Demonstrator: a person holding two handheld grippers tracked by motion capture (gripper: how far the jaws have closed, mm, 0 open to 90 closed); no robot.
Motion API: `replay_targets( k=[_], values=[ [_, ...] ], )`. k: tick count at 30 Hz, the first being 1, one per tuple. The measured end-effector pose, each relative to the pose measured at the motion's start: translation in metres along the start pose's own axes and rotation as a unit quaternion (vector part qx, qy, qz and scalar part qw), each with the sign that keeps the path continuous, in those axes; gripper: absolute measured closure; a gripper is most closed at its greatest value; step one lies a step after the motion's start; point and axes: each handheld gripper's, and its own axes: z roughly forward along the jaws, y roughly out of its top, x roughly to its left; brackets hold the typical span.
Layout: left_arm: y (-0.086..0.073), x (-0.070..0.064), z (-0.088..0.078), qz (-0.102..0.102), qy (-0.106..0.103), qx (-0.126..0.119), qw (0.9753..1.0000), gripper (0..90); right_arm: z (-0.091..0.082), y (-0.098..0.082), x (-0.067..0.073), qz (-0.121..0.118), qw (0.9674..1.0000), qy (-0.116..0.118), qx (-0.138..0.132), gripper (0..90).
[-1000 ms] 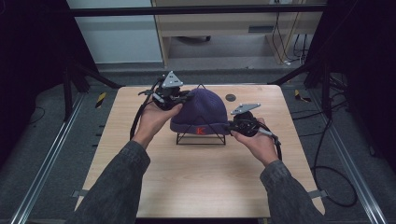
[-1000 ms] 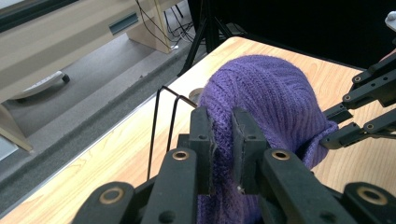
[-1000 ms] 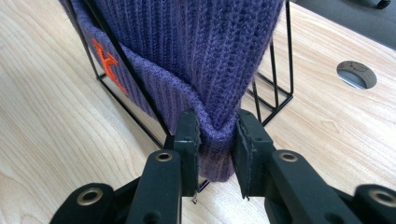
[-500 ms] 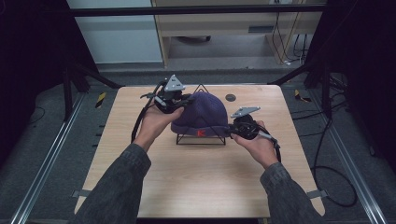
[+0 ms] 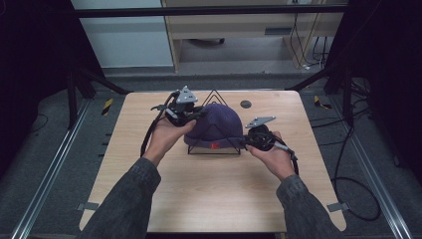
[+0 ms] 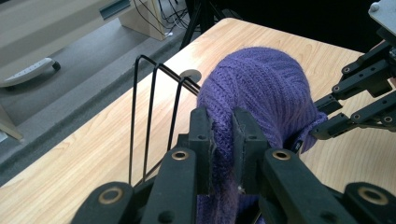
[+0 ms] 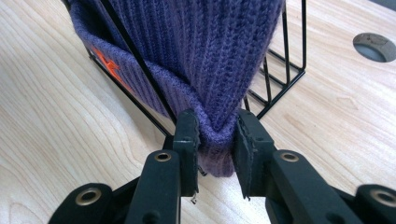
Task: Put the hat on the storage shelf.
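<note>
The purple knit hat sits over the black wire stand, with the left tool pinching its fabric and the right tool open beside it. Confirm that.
One detail is wrong: the right tool is not open beside it. The right gripper view shows its jaws shut on the rim of the purple knit hat. The hat does sit over the black wire stand, and the left tool pinches its fabric.

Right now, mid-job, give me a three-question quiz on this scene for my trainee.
1. True or false: the left gripper is shut on the purple beanie.
2. What does the beanie sit over? A) a wire stand B) a bowl C) a box
3. Which part of the beanie does the right gripper pinch?

Key: 1. True. 2. A, the black wire stand. 3. Its folded lower edge, near the orange tag.
</note>
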Motion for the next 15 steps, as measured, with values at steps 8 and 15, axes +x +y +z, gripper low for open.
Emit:
replay_targets(
  k=[8, 15],
  values=[
    [-0.005, 0.000, 0.004, -0.003, -0.001, 0.007, 1.0000, 79.2, 0.005, -0.006, -0.002, 0.006, 1.0000, 0.002, 0.006, 72.0],
    [-0.012, 0.001, 0.005, -0.008, 0.000, 0.010, 0.9999, 79.0, 0.011, -0.007, -0.002, 0.005, 0.9999, 0.001, 0.013, 71.6]
  ],
)
